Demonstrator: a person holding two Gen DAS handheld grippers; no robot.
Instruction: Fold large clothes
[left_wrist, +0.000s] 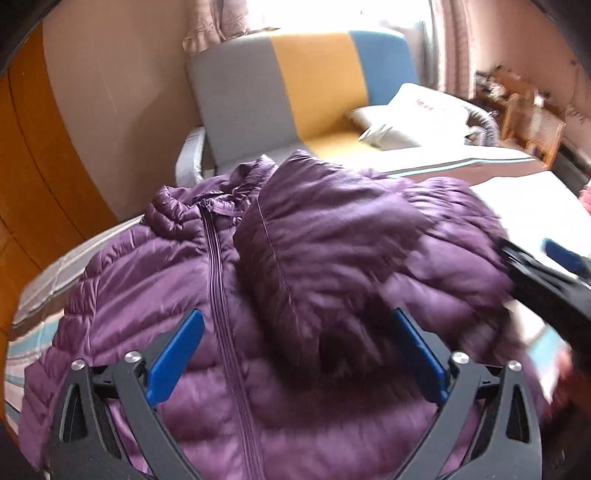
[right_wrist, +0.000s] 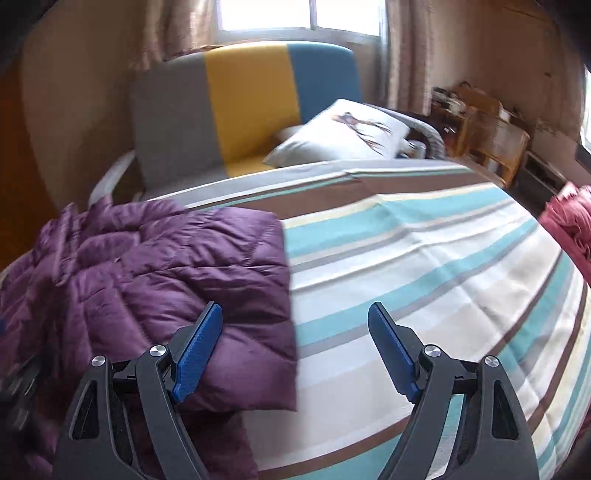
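Note:
A purple quilted down jacket (left_wrist: 229, 280) lies front-up on the striped bed, zipper closed, with its right side folded over the middle. My left gripper (left_wrist: 295, 325) is open and empty above the jacket's lower front. In the right wrist view the jacket (right_wrist: 155, 266) lies at the left, its folded edge straight. My right gripper (right_wrist: 295, 321) is open and empty, hovering at the jacket's right edge; its left finger (right_wrist: 199, 354) is over the fabric. The right gripper shows blurred at the right edge of the left wrist view (left_wrist: 546, 273).
The bed has a striped sheet (right_wrist: 424, 258) in teal, white and brown. A grey, yellow and blue sofa (right_wrist: 236, 107) with a white pillow (right_wrist: 343, 133) stands behind the bed. A red garment (right_wrist: 569, 221) lies at the right. Wicker furniture (right_wrist: 491, 136) stands at the far right.

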